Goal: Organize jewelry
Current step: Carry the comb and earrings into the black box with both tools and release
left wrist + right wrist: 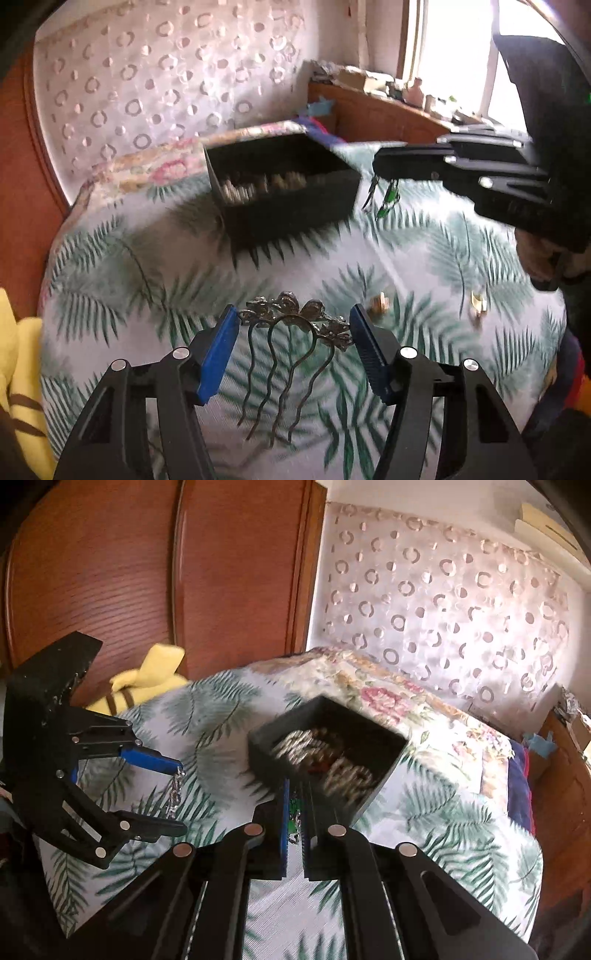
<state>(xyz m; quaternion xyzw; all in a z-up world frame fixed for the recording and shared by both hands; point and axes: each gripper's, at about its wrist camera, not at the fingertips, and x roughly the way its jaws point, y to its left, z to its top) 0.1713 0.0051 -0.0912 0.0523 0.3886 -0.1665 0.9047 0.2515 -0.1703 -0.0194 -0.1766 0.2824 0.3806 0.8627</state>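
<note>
Metal comb (295,332), dark, flower-topped, wavy-pronged, is pinched across its ends by my left gripper (293,325) above the leaf-print bedspread (147,266), prongs hanging free so they don't snag. My right gripper (294,812) is pressed together on green earrings (386,195), carried near the black box (325,753), where I judge both belong.
</note>
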